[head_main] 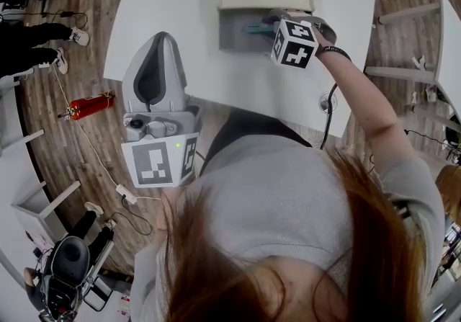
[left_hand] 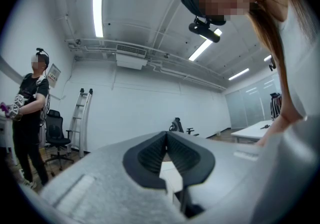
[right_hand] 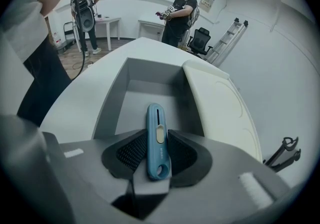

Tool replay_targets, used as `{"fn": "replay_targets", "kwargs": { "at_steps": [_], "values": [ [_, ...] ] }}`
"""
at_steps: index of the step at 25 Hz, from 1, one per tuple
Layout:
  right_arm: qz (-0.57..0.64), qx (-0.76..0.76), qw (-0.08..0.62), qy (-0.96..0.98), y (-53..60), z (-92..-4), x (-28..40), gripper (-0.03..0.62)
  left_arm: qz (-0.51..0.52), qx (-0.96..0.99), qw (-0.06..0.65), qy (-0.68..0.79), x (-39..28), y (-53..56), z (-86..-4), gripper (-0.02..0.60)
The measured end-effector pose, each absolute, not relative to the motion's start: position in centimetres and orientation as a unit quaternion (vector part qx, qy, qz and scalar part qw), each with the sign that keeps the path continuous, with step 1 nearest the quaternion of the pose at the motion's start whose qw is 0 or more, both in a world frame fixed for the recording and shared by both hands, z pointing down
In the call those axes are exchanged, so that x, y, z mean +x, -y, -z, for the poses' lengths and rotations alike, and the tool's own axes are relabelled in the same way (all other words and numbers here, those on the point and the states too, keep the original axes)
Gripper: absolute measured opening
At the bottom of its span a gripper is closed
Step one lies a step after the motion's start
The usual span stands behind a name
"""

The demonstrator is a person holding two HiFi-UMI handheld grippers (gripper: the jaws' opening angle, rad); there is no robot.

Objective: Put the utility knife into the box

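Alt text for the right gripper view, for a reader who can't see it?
The right tool grips a blue utility knife between its pads, held over an open grey box on a white table. A cream lid lies beside the box; a person stands in the background.
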State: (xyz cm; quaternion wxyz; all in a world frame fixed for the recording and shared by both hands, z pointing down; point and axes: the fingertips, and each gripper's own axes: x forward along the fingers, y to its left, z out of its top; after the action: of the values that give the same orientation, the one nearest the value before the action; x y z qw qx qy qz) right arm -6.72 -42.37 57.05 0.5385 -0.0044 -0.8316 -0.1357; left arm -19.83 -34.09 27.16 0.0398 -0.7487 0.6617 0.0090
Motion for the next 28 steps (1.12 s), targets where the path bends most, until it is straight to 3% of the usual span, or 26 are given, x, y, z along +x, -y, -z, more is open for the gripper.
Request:
{"fn": "replay_targets", "kwargs": {
  "at_steps": [28],
  "values": [
    [0.098, -0.001, 0.550, 0.829, 42.54, -57.20, -6.95, 0.132, -0.031, -0.748, 0.030, -0.663, -20.46, 33.08, -27.11, 0.002]
  ]
}}
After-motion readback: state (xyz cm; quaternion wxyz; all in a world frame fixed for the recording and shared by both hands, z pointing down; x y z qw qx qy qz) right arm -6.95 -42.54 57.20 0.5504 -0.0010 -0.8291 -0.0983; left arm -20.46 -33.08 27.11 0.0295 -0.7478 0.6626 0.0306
